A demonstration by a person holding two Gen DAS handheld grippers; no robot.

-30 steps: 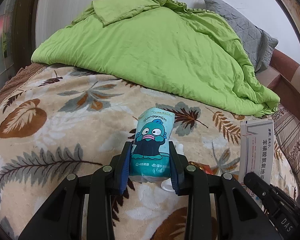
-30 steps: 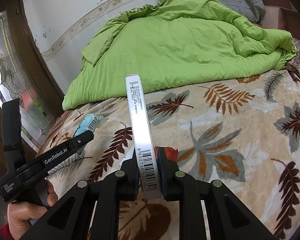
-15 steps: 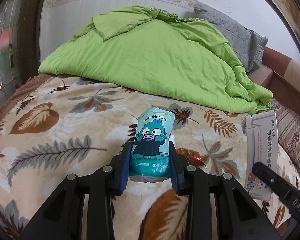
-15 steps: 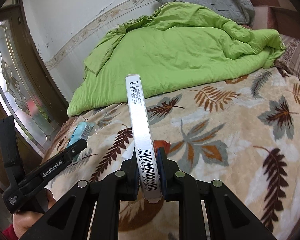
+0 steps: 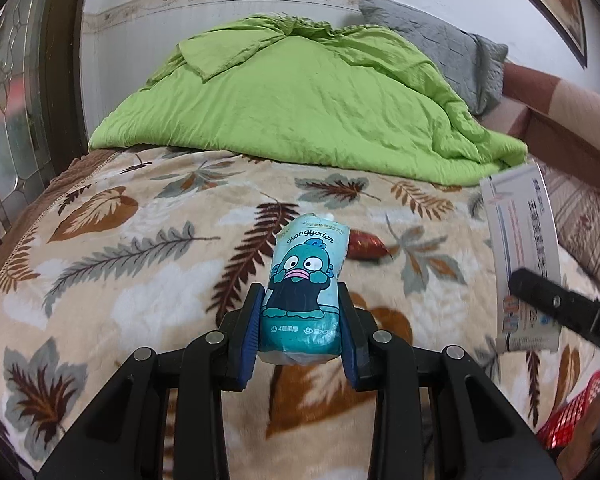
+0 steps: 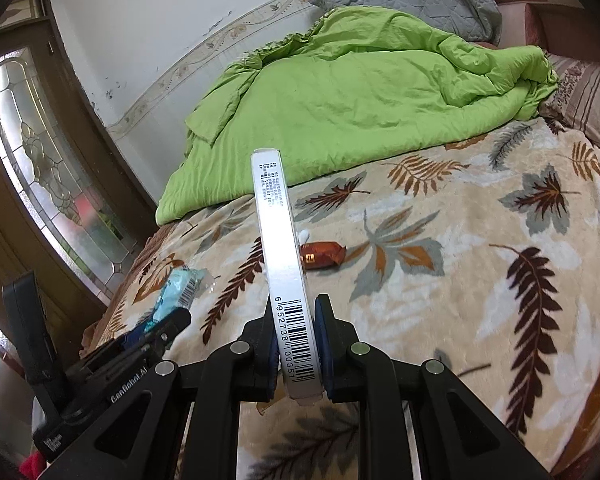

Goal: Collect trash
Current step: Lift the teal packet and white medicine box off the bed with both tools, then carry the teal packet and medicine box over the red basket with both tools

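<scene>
My left gripper (image 5: pixel 300 312) is shut on a teal tissue pack (image 5: pixel 304 280) with a cartoon fish face, held above the leaf-print blanket (image 5: pixel 140 280). My right gripper (image 6: pixel 296 320) is shut on a flat white box (image 6: pixel 280 248) with a barcode, held edge-up. The same white box (image 5: pixel 524 256) shows at the right of the left wrist view, and the tissue pack (image 6: pixel 176 292) at the left of the right wrist view. A reddish-brown snack wrapper (image 6: pixel 322 254) lies on the blanket ahead, with a small white scrap (image 6: pixel 303 235) beside it. The wrapper also shows in the left wrist view (image 5: pixel 366 245).
A crumpled green quilt (image 5: pixel 300 104) covers the far half of the bed, with a grey pillow (image 5: pixel 460 52) behind it. A wooden door with patterned glass (image 6: pixel 40 184) stands at the left. A striped pillow (image 6: pixel 592 100) lies at the right. A red item (image 5: pixel 576 416) sits low at the right.
Both grippers have pulled back and up from the bed with their loads. The snack wrapper, hidden behind the box earlier, is now in plain view.
</scene>
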